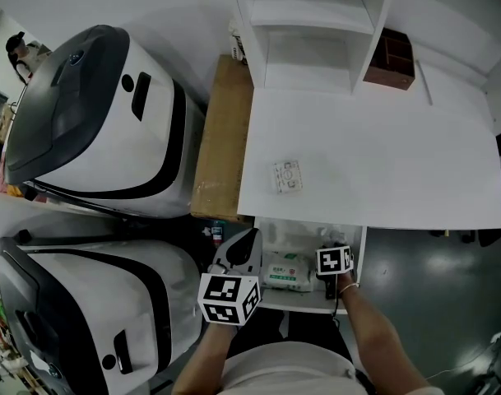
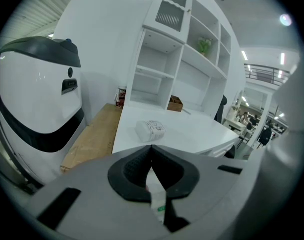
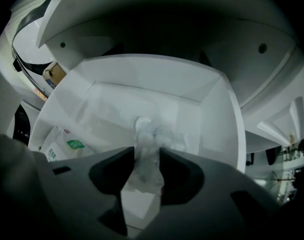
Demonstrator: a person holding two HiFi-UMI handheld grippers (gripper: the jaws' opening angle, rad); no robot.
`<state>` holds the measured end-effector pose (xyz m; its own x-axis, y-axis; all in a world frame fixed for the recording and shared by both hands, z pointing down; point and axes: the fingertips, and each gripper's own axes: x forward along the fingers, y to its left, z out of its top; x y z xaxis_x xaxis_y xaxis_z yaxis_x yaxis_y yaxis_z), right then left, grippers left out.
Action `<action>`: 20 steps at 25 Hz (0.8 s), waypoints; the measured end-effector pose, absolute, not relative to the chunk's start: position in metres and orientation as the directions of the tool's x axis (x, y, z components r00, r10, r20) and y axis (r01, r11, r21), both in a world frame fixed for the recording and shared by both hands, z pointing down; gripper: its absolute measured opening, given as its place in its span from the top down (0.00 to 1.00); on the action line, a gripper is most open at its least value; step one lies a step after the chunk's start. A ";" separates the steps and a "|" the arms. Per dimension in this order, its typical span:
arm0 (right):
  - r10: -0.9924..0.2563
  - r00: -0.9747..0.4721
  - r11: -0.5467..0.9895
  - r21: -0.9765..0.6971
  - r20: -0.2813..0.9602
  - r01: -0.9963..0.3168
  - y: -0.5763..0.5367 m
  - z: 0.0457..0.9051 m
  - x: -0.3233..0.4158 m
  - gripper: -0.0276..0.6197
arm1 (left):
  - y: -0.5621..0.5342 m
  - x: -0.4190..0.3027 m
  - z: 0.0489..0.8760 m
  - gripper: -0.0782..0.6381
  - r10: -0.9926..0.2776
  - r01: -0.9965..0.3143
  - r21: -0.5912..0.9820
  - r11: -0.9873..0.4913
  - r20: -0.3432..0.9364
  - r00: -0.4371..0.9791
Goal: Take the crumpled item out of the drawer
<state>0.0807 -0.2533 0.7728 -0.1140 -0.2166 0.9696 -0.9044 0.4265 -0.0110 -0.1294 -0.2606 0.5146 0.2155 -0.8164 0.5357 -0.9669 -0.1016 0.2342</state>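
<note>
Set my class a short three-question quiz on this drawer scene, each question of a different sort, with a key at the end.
1. True or false: the white drawer under the white desk stands open.
2. What do the right tongs grip? A. a metal spoon. B. a crumpled clear plastic wrapper. C. nothing.
3. In a few words: what single item lies on the desk top?

Key: 1 true. 2 B. 3 a small white printed packet.
</note>
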 end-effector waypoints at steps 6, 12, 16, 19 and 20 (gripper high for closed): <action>-0.208 -0.115 0.449 -0.010 0.971 -0.894 -0.253 0.774 0.081 0.74 | -0.260 -0.132 0.517 0.90 -0.813 -0.967 0.234 -0.097 0.542 0.213; -0.204 -0.116 0.434 -0.016 0.972 -0.901 -0.250 0.773 0.084 0.83 | -0.257 -0.132 0.518 0.90 -0.812 -0.967 0.234 -0.101 0.542 0.215; -0.213 -0.111 0.431 -0.009 0.971 -0.902 -0.247 0.769 0.084 0.86 | -0.256 -0.132 0.516 0.90 -0.813 -0.966 0.233 -0.112 0.537 0.224; -0.210 -0.125 0.395 -0.032 0.970 -0.918 -0.242 0.765 0.086 0.87 | -0.256 -0.130 0.514 0.90 -0.816 -0.965 0.234 -0.122 0.530 0.232; -0.226 -0.132 0.389 -0.035 0.965 -0.920 -0.245 0.761 0.085 0.87 | -0.256 -0.129 0.513 0.90 -0.817 -0.964 0.234 -0.126 0.527 0.235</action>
<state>0.0855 -0.2449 0.7607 -0.1324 -0.2255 0.9652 -0.9204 0.3893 -0.0353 -0.1293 -0.2559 0.5131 0.2345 -0.8170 0.5268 -0.9641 -0.1260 0.2338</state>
